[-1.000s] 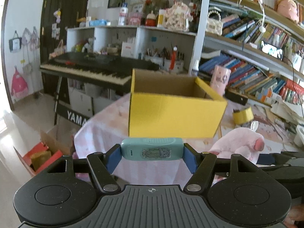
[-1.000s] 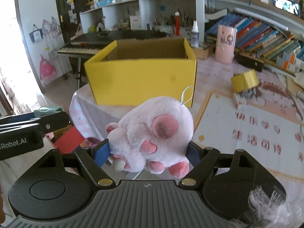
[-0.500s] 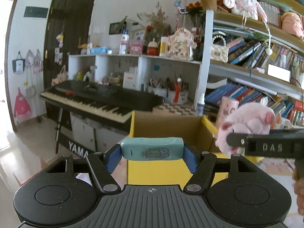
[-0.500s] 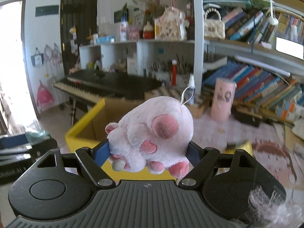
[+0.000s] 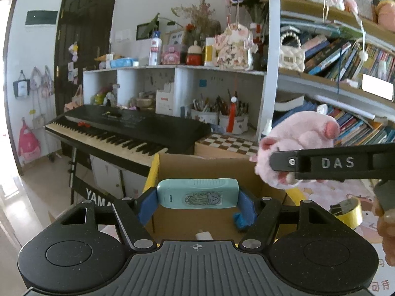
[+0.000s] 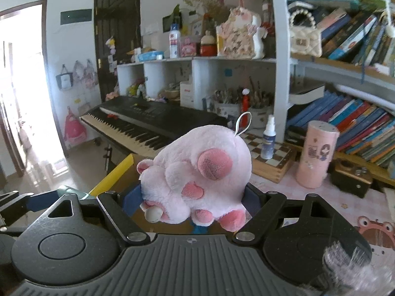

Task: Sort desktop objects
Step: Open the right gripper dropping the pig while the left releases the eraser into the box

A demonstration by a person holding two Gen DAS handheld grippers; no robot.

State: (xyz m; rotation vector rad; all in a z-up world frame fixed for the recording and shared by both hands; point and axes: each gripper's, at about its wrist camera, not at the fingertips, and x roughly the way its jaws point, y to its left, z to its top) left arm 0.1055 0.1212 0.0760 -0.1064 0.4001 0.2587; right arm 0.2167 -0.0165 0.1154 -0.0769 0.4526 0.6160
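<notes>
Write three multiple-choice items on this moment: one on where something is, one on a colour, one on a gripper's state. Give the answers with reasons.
1. Where is the yellow box relative to the left gripper?
A. Just beyond and below it
B. On the keyboard
C. On a bookshelf

2. What colour is the plush paw in the right gripper?
A. Green
B. Pink
C. Black

3. What is the left gripper doing?
A. Hanging open
B. Shut on nothing
C. Shut on the teal case

Answers: 1 A, the box's open top shows behind and under the fingertips. 2 B, pink fur with darker pads. 3 C, both blue pads press the case's ends.
</notes>
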